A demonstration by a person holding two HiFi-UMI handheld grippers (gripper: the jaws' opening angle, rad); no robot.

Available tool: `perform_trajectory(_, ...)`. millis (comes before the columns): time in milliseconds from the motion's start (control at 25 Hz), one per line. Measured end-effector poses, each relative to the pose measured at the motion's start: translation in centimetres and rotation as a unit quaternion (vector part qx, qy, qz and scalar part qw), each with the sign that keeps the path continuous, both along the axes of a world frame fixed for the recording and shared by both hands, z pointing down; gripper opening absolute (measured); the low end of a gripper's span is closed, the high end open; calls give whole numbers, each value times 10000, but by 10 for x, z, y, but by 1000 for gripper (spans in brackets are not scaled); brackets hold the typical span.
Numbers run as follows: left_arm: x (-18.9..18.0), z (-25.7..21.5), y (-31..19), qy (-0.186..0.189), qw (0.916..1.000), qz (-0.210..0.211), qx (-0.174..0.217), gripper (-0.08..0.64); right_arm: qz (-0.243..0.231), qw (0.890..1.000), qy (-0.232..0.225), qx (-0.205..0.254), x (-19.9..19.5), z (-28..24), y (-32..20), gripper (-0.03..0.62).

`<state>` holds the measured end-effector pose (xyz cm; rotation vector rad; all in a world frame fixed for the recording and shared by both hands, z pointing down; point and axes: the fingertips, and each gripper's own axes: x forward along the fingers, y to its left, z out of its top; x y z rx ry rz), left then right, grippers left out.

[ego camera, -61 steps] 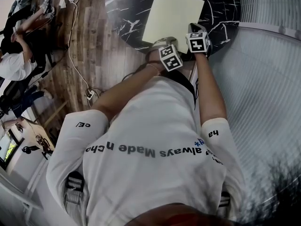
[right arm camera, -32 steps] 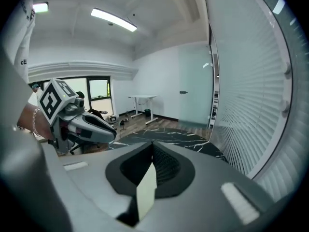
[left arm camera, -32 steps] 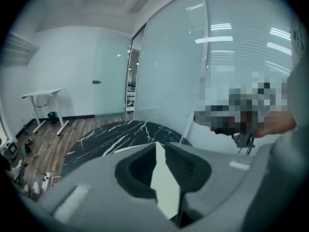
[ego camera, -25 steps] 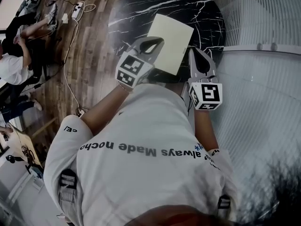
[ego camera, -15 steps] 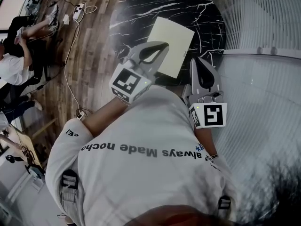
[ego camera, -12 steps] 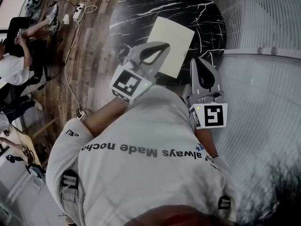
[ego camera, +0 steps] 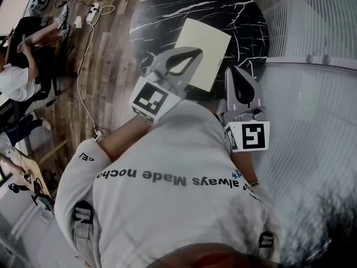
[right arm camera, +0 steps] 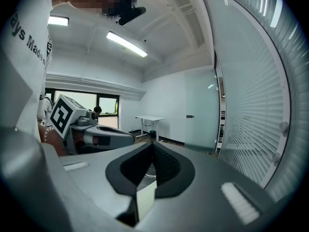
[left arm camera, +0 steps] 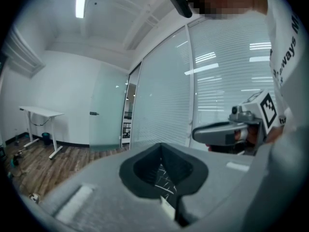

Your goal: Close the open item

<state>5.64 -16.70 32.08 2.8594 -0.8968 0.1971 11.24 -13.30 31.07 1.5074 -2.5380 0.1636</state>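
A pale yellow flat folder [ego camera: 203, 53] lies closed on the round black marble table [ego camera: 167, 10]. My left gripper [ego camera: 195, 52] hangs above the folder's near left edge, jaws shut with nothing between them. My right gripper [ego camera: 229, 70] is held up beside the folder's near right corner, also shut and empty. In the left gripper view the shut jaws of the left gripper [left arm camera: 161, 146] point level across the room, with the right gripper [left arm camera: 227, 132] alongside. In the right gripper view a strip of the folder [right arm camera: 145, 199] shows through the hollow below the shut jaws of the right gripper [right arm camera: 152, 144].
Wooden floor [ego camera: 111, 54] with a cable and a power strip [ego camera: 92, 9] lies left of the table. People sit at the far left [ego camera: 22, 54]. A frosted glass wall with blinds [ego camera: 312, 94] runs along the right. A white desk [left arm camera: 41, 112] stands across the room.
Both grippers have lifted off the folder's near edge and come up toward the person. Over the last half second they have held still. The folder stays flat and closed.
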Motion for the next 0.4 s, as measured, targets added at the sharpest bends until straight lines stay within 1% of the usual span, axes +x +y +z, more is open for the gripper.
perform_trajectory(400,-2,-4,4,25,10000,12,-14,5,21,10000,-8,7,0,-3,3,2)
